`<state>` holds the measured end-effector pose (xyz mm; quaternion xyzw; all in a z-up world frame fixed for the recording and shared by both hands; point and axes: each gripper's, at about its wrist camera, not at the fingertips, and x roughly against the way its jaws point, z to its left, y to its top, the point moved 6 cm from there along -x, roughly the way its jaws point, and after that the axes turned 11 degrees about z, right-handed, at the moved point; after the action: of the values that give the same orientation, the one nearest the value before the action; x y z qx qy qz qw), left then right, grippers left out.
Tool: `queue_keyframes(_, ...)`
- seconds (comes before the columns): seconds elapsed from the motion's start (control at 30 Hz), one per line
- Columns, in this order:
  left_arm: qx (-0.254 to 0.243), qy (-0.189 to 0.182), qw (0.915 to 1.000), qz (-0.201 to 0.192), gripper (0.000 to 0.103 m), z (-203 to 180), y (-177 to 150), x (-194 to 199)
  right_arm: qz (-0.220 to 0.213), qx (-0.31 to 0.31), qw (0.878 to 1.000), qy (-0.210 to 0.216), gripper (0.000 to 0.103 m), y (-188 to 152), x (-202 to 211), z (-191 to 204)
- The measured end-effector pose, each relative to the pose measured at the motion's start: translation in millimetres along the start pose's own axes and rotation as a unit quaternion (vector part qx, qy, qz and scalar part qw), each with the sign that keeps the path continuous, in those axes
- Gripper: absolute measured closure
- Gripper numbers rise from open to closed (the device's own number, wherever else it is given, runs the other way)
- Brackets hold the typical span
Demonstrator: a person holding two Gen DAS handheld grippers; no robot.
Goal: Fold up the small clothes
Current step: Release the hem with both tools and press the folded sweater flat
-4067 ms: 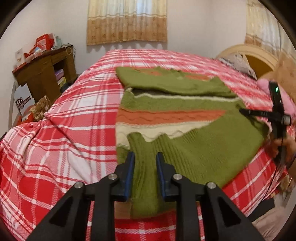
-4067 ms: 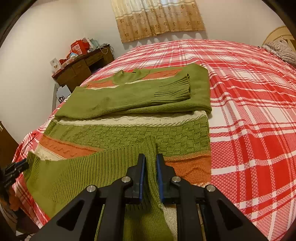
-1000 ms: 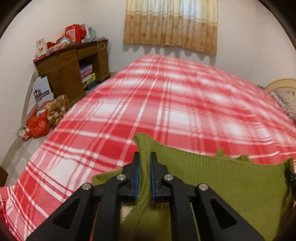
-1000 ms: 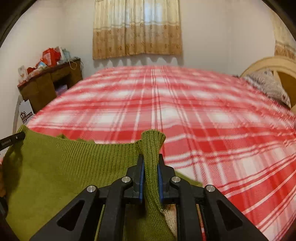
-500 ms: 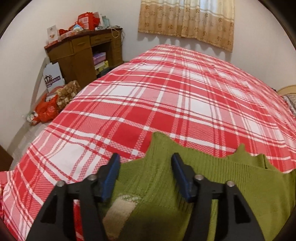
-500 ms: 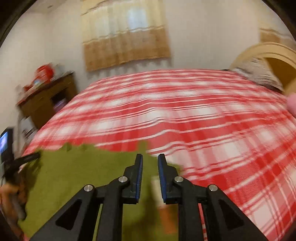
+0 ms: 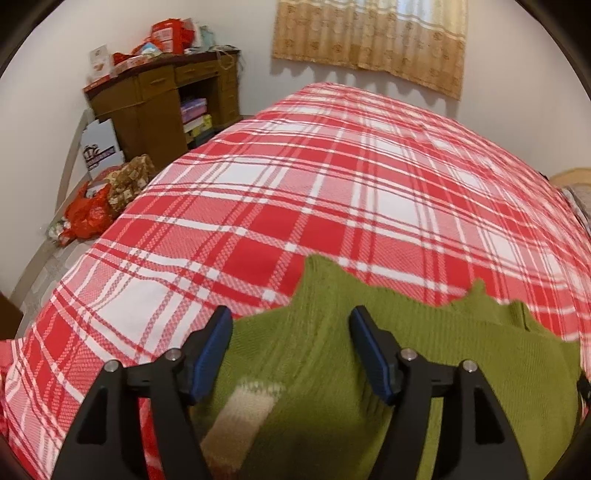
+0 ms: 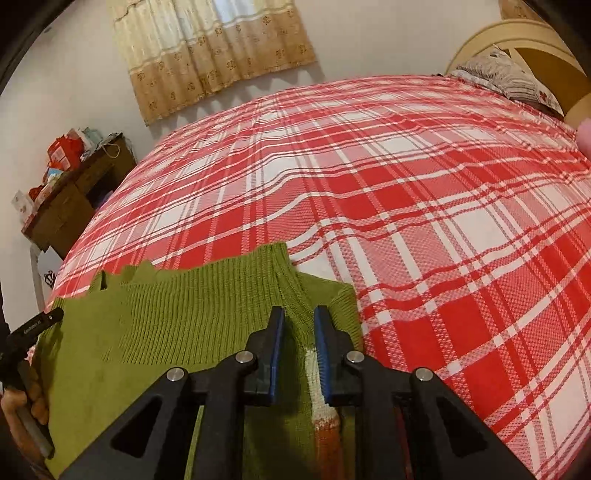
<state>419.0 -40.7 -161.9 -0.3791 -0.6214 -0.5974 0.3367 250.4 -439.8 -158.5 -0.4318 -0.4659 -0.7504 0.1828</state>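
Note:
A green knitted sweater [image 7: 443, 350] with cream and orange bands lies folded at the near edge of the red plaid bed [image 7: 332, 166]. My left gripper [image 7: 290, 317] hovers over the sweater's left corner. Its jaws are opening wide, and the blue pads stand apart from the knit between them. In the right wrist view the sweater [image 8: 166, 332] spreads flat to the left. My right gripper [image 8: 298, 314] is shut on a raised ridge of the sweater at its right edge. At the left edge of that view a hand [image 8: 22, 406] holds the left gripper's handle.
A brown desk [image 7: 155, 99] with boxes on top stands by the wall left of the bed. Red bags [image 7: 92, 214] lie on the floor beside it. A pillow [image 8: 506, 74] and a curved headboard [image 8: 517, 40] are at the far right. A curtain [image 7: 369, 33] hangs behind.
The left jaws have opened and let go of the sweater's edge, which now lies on the bed. The right gripper has rolled and shifted sideways, and the knit around it has sunk flat.

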Motion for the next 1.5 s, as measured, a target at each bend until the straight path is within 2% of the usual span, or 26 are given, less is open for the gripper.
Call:
queue_keyframes(0.07, -0.013, -0.003, 0.9999, 0.003, 0.034, -1, -11, 14, -0.045, 0.011, 0.999, -0.019, 0.085, -4, 28, 6)
queue_keyframes(0.13, -0.032, -0.002, 0.9994, -0.013, 0.034, -3, -29, 36, -0.07, 0.039, 0.997, -0.013, 0.085, -14, 51, 18)
queue_keyframes(0.3, -0.074, 0.016, 0.9966, -0.033, 0.034, -16, -73, 76, -0.061, 0.11, 0.992, 0.025, 0.085, -65, 91, 66)
queue_keyframes(0.33, -0.08, 0.014, 0.9959, -0.039, 0.031, -18, -83, 83, -0.056, 0.12, 0.991, 0.029, 0.085, -75, 93, 75)
queue_keyframes(0.37, -0.081, 0.015, 0.9956, -0.043, 0.025, -20, -92, 89, -0.05, 0.126, 0.99, 0.033, 0.084, -84, 93, 82)
queue_keyframes(0.43, -0.078, 0.021, 0.9953, -0.053, 0.022, -22, -108, 97, -0.034, 0.134, 0.989, 0.044, 0.084, -101, 87, 95)
queue_keyframes(0.63, -0.105, 0.068, 0.9911, -0.046, 0.021, -23, -141, 84, 0.01, 0.157, 0.987, 0.028, 0.084, -141, 52, 110)
queue_keyframes(0.7, -0.108, 0.078, 0.9906, -0.032, 0.02, -18, -151, 74, 0.0, 0.162, 0.987, 0.026, 0.082, -149, 45, 109)
queue_keyframes(0.83, -0.091, 0.059, 0.9928, -0.05, 0.011, -4, -158, 77, -0.005, 0.159, 0.986, 0.039, 0.076, -151, 47, 107)
queue_keyframes(1.0, -0.039, 0.039, 0.9968, -0.057, 0.011, 22, -162, 92, -0.009, 0.156, 0.986, 0.051, 0.074, -151, 46, 106)
queue_keyframes(1.1, 0.005, 0.056, 0.9967, -0.057, 0.011, 41, -161, 96, -0.011, 0.157, 0.986, 0.049, 0.074, -151, 46, 108)
queue_keyframes(1.17, 0.023, 0.049, 0.9973, -0.05, 0.011, 47, -161, 95, -0.012, 0.158, 0.986, 0.049, 0.073, -152, 46, 108)
queue_keyframes(1.23, 0.035, 0.028, 0.9983, -0.036, 0.011, 45, -162, 90, -0.012, 0.158, 0.986, 0.052, 0.072, -152, 46, 108)
queue_keyframes(1.33, 0.045, -0.034, 0.9984, 0.003, 0.011, 32, -167, 74, -0.012, 0.155, 0.986, 0.06, 0.071, -152, 46, 106)
queue_keyframes(1.37, 0.049, -0.039, 0.998, 0.011, 0.007, 29, -168, 68, -0.011, 0.154, 0.986, 0.064, 0.071, -151, 46, 105)
queue_keyframes(1.43, 0.046, -0.029, 0.9985, -0.001, 0.005, 22, -161, 66, -0.011, 0.153, 0.986, 0.068, 0.07, -152, 46, 105)
queue_keyframes(1.5, 0.051, -0.046, 0.9977, 0.0, 0.005, 13, -150, 61, -0.011, 0.152, 0.986, 0.07, 0.069, -151, 45, 105)
